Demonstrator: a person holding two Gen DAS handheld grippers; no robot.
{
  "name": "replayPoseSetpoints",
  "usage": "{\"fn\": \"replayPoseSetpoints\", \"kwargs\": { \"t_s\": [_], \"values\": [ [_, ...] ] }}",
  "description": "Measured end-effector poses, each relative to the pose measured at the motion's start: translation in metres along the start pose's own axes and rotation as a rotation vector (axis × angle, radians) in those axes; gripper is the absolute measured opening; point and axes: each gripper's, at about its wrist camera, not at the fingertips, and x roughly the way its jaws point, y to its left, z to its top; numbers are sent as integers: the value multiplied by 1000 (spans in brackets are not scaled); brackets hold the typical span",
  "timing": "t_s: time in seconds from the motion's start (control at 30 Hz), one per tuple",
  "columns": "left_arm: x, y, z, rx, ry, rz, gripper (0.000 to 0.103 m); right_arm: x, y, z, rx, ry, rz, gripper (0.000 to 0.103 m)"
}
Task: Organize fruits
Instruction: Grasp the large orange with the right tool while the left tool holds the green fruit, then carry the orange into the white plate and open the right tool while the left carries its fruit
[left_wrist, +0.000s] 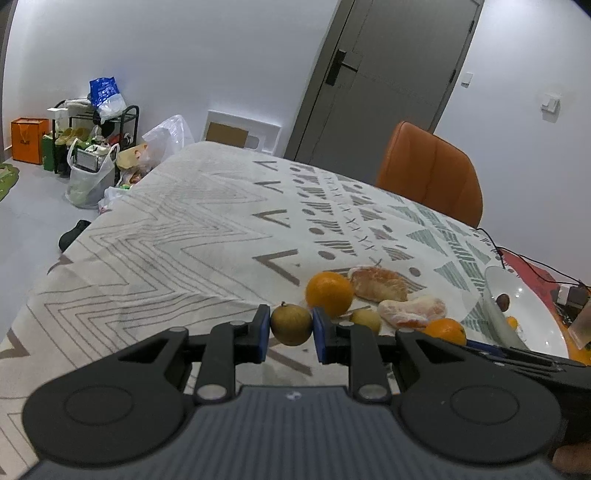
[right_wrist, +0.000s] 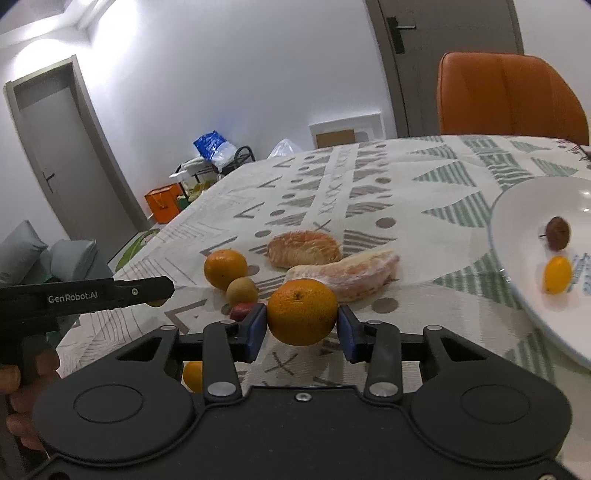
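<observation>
My left gripper (left_wrist: 290, 332) is shut on a small brownish-green round fruit (left_wrist: 291, 324), held just above the patterned tablecloth. My right gripper (right_wrist: 302, 328) is shut on an orange (right_wrist: 302, 312), with both blue pads against its sides. Behind them lie another orange (right_wrist: 225, 267), a small yellow fruit (right_wrist: 242, 291), a small red fruit (right_wrist: 242, 310) and two peeled pomelo pieces (right_wrist: 304, 248) (right_wrist: 347, 275). A kumquat (right_wrist: 193, 376) shows under the right gripper's frame. The white plate (right_wrist: 524, 221) at the right holds a brown fruit (right_wrist: 557, 232) and a kumquat (right_wrist: 557, 274).
An orange chair (left_wrist: 432, 173) stands at the table's far side. Black cables (left_wrist: 535, 266) and a small box lie beyond the plate. The table's left edge (left_wrist: 74, 254) drops to the floor, where bags and a rack (left_wrist: 96, 147) crowd the wall.
</observation>
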Motion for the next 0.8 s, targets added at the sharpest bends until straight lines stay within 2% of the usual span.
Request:
{"fn": "replayPoseSetpoints", "kwargs": {
  "t_s": [0.8],
  "values": [
    [-13, -65, 3, 101, -27, -46, 23, -58, -40, 0, 52, -129, -24, 39]
  ]
}}
